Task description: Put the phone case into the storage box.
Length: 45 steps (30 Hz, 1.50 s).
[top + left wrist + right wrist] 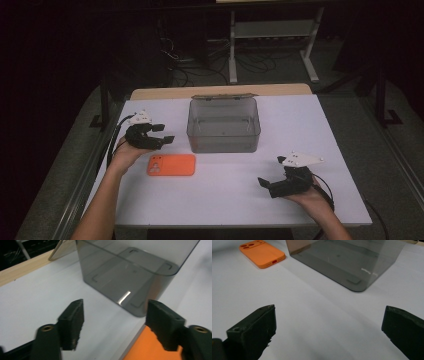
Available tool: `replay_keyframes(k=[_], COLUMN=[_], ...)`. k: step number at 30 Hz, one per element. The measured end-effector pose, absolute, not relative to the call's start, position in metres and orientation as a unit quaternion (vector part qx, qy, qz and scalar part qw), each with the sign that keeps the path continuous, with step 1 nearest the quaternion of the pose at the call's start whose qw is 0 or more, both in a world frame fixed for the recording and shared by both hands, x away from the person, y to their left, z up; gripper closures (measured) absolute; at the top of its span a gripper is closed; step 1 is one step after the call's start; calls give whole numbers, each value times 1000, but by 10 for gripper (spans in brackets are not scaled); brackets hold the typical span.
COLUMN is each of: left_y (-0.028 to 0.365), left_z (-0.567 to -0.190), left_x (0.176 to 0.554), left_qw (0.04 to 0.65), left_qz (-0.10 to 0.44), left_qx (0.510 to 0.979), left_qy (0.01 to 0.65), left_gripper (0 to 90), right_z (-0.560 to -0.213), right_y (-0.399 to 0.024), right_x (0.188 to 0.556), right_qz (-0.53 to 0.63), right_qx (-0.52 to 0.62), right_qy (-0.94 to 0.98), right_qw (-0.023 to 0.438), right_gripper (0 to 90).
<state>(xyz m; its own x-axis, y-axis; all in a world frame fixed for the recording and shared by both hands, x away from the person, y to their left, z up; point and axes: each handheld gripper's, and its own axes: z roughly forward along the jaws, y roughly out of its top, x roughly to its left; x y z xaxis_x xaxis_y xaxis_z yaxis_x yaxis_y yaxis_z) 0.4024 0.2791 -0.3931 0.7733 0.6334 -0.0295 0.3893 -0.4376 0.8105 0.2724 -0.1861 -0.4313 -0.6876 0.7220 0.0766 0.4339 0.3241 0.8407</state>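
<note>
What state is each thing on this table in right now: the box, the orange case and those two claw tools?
Grey box: upright, lid off, nothing inside.
Orange phone case: flat on the table, untouched, camera holes facing up.
Left gripper: open, nothing between its jaws.
Right gripper: open wide, holding nothing.

A white table (300, 125) carried the things, with a strip of bare wood (165, 93) along its far edge. Beyond it, in the dark, stood the white metal legs of a second frame (232, 55) with a low shelf (272, 29) between them. Black cables (195, 70) lay tangled on the grey floor (345, 110) under that frame.
</note>
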Motion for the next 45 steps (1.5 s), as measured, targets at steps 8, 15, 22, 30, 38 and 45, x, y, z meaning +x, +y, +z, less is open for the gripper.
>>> replay_keyframes(k=[8,15,22,30,38,45], left_y=[282,285,301,312,317,318], left_z=[-402,-409,-426,-431,-434,-434], left_x=[409,412,411,402,388,375], left_qw=[403,369,343,334,326,327], left_qz=[132,129,121,116,106,92], left_qx=[847,857,858,859,866,867], left_qy=[321,335,362,370,365,365], left_gripper=[702,899,900,900,900,900], right_z=[-431,-431,-431,-431,-431,-431], right_y=[-186,-186,-186,-187,-187,-187], right_x=[272,272,272,272,272,272], right_qz=[454,455,456,456,455,455], right_qx=[361,359,358,360,361,360], right_qy=[799,799,799,798,798,798], right_qw=[158,159,159,159,160,160], right_gripper=[0,0,0,0,0,0])
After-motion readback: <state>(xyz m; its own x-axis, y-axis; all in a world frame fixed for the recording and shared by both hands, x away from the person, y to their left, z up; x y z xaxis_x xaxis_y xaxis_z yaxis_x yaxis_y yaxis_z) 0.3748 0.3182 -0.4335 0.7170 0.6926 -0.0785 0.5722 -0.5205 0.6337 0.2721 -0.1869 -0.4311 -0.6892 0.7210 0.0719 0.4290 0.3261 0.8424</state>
